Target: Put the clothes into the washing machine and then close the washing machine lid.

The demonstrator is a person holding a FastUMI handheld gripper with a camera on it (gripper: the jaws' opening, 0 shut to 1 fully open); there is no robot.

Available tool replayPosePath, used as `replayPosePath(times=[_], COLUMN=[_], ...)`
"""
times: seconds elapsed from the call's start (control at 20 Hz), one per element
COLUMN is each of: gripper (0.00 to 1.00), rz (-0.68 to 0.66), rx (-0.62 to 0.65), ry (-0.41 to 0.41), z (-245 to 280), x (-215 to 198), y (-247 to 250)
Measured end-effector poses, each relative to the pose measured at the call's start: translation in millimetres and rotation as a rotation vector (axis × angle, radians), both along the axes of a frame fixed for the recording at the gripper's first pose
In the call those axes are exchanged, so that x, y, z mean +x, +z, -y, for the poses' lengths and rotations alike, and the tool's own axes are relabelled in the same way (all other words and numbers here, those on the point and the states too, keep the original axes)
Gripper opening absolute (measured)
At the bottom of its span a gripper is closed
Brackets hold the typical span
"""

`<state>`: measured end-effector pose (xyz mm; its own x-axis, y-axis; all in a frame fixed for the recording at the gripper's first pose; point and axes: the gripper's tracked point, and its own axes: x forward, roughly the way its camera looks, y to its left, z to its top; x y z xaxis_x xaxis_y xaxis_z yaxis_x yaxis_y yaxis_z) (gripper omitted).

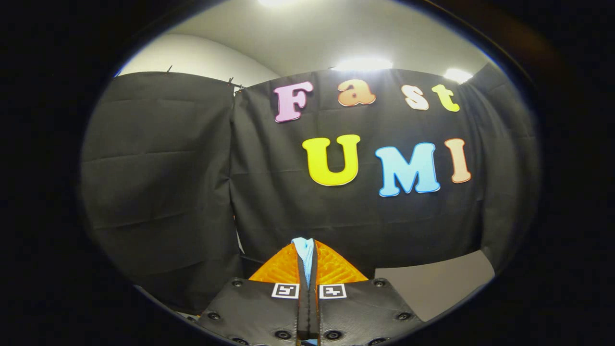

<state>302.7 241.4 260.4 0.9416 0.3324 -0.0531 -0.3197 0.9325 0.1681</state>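
My gripper (305, 252) is raised and points at the booth's black cloth wall. Its two fingers are pressed together on a thin fold of light blue cloth (305, 254), which pokes out between the fingertips and runs down the narrow gap between them. The rest of the garment hangs below, hidden by the gripper body.
The black cloth wall (336, 216) hangs close ahead and to the left. A pale table surface (432, 283) lies low to the right of the fingers. The white ceiling with bright lamps (362, 63) is above the cloth.
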Motion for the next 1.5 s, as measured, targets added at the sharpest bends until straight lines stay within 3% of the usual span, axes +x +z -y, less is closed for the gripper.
replayPosePath(times=[0.4,0.75,1.5], gripper=[0.02,0.01,0.01], rz=[-0.016,-0.053,-0.314], rx=[-0.006,-0.043,-0.123], ry=[0.109,0.141,0.135], z=[-89,-135,-151], x=[1,11,33], y=[-1,-31,-193])
